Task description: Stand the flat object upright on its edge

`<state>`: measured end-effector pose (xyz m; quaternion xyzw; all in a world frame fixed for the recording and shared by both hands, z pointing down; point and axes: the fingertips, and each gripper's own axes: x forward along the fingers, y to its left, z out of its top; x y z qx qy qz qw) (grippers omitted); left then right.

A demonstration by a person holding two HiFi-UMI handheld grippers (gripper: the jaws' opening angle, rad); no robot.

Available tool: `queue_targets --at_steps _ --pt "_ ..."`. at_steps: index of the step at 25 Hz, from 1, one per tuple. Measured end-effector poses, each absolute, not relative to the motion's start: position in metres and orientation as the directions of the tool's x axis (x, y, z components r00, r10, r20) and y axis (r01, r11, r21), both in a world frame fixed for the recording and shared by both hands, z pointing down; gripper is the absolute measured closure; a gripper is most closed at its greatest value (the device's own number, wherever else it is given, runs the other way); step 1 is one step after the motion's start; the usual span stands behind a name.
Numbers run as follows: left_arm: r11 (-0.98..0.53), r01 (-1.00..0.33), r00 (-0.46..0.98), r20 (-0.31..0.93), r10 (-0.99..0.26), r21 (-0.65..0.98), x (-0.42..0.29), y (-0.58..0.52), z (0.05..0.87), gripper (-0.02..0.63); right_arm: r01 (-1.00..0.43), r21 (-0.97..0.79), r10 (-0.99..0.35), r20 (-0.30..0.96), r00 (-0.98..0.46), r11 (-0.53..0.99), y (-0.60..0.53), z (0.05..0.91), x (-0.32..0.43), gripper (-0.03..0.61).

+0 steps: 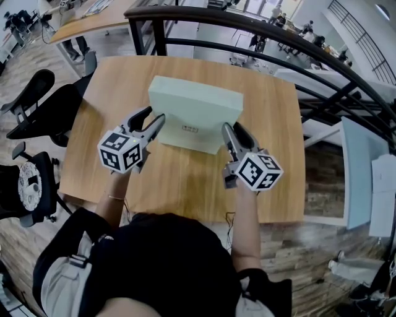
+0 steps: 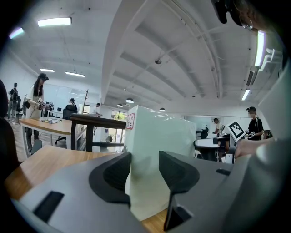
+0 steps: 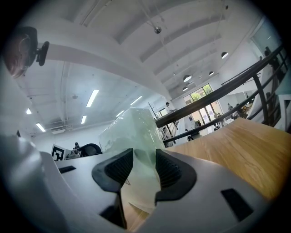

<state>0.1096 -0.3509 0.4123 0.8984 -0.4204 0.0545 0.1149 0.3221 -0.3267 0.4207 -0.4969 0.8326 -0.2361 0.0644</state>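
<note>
A pale green flat box (image 1: pixel 195 105) sits in the middle of the wooden table (image 1: pixel 275 130), with a small label on its near face. Each gripper holds one of its near corners. My left gripper (image 1: pixel 157 122) is shut on the left corner and my right gripper (image 1: pixel 229 132) on the right corner. In the left gripper view the box (image 2: pixel 159 136) rises tall above the left gripper (image 2: pixel 144 170), its edge filling the gap between the pads. In the right gripper view the box (image 3: pixel 132 127) likewise fills the right gripper (image 3: pixel 144 168). Its bottom edge is hidden.
A black metal railing (image 1: pixel 260 28) curves round the table's far side. Black office chairs (image 1: pixel 37 105) stand left of the table and another desk (image 1: pixel 93 18) is at the far left. The person's torso is at the table's near edge.
</note>
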Motion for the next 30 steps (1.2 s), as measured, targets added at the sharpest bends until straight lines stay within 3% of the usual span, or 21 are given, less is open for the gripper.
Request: queue_targets --at_steps 30 --pt "-0.635 -0.763 0.644 0.217 -0.734 0.120 0.106 -0.325 0.417 0.414 -0.776 -0.461 -0.847 0.092 -0.523 0.430 -0.299 0.422 0.317 0.419"
